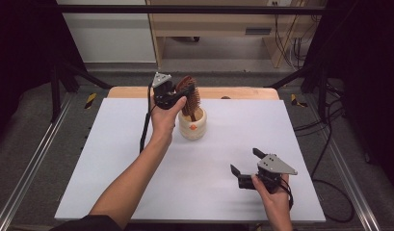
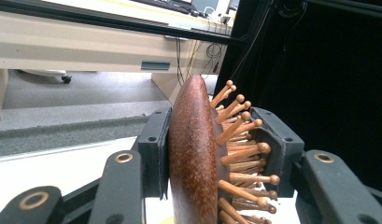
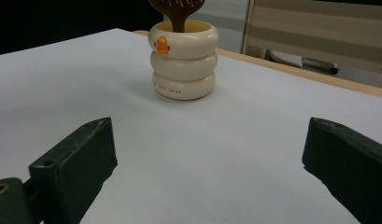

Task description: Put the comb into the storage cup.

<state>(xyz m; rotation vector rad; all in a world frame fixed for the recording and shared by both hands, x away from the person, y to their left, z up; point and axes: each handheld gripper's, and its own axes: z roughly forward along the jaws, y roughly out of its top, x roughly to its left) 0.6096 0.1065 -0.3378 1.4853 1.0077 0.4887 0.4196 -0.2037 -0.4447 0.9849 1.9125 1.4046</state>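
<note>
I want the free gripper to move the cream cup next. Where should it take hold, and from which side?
Grip the ringed cup low, across its bottom rings, coming level from the near side. The hairbrush stands in its mouth, blocking a grasp from above, and the grooves should seat the fingers.

We count one wooden hairbrush (image 1: 189, 94), standing at twelve o'clock on the bench (image 1: 112, 144). We count one cream ringed cup (image 1: 192, 126) beneath it, bearing one orange mark. We count two grippers: the left gripper (image 1: 181, 92) at twelve o'clock, the right gripper (image 1: 246, 161) at five o'clock.
</note>
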